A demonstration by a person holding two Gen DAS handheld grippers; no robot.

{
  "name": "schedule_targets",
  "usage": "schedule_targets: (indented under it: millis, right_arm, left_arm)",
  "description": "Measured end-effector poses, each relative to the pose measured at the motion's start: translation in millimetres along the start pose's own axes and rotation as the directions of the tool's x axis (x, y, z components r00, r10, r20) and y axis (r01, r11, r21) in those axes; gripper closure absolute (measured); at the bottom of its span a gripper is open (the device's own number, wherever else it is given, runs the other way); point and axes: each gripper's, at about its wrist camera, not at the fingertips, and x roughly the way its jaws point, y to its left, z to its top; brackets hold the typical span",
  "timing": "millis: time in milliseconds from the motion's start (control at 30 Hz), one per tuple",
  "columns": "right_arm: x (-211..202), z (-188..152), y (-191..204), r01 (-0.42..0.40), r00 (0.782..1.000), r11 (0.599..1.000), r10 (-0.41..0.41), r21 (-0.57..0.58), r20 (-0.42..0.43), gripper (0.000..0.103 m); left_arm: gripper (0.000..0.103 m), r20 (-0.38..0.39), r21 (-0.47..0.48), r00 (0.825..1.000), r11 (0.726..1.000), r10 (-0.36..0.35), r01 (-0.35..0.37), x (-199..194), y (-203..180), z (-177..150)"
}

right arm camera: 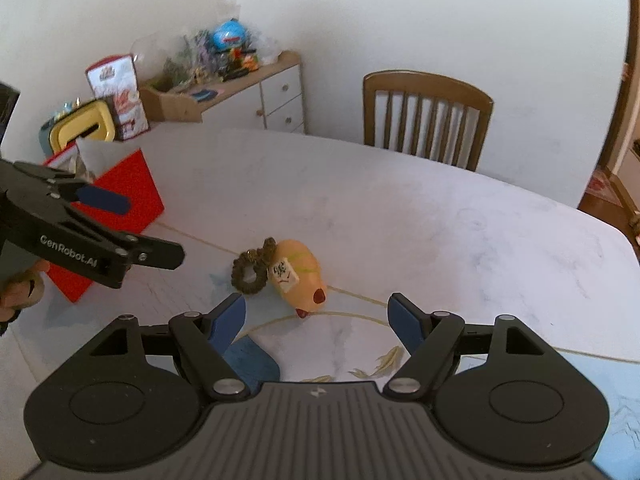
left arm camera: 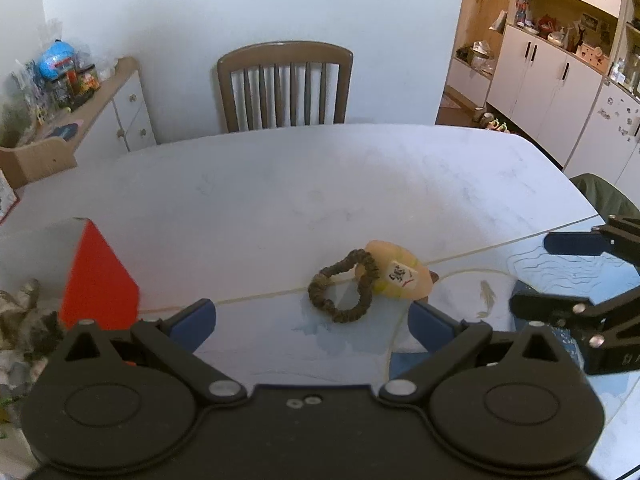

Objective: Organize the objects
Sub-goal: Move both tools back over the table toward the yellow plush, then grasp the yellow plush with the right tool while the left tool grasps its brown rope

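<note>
Left edge of the surface (left arm camera: 280,184): red box (left arm camera: 98,280), open-topped with pale paper showing inside in the right wrist view, standing upright; likely the bin for sorting. Behind it, off the surface edge, a yellow-lidded container (right arm camera: 82,130) and a white-red printed carton (right arm camera: 118,96), print too blurred to read.

Left hand-held gripper (left arm camera: 312,320): jaws spread wide, empty, hovering just short of the items, pointed at them. Its side reads "GenRobot.AI" in the right wrist view.

Near the front edge, middle of the surface: dark braided hair tie (left arm camera: 346,286), lying flat in a loose loop, touching and partly over the left end of a peach-coloured soft toy (left arm camera: 404,276). Toy lies on its side, red spots at the near end, white square tag with dark characters on top; characters not legible.

Handling, judged: hair tie is light, limp, stretchy, will sag when lifted; pinch across one strand of the loop, on the side away from the toy, so the toy isn't dragged. Toy looks squashy and light, maybe smooth; close across its narrow middle, not the tag.

Right hand-held gripper (right arm camera: 316,318): jaws spread, empty, just in front of the toy's near end. A surface mat with fish drawings sits beneath both.
</note>
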Motion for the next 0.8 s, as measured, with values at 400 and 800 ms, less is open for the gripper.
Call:
schedule_targets:
  millis: [400,800]
  right_arm:
    - [49.0,9.7,-15.8,-0.079,0.996,0.997,0.08,0.017,-0.049,0.025]
    - [92.4,21.0,-14.7,-0.148,0.983,0.988,0.15,0.035,-0.108,0.027]
  left_arm:
    - [0.002,-0.033,0.091,0.999,0.996,-0.002,0.005,51.3,-7.9,-6.8]
    - [0.014,-0.077,0.084,0.997,0.996,-0.03,0.036,93.0,-1.9,-7.8]
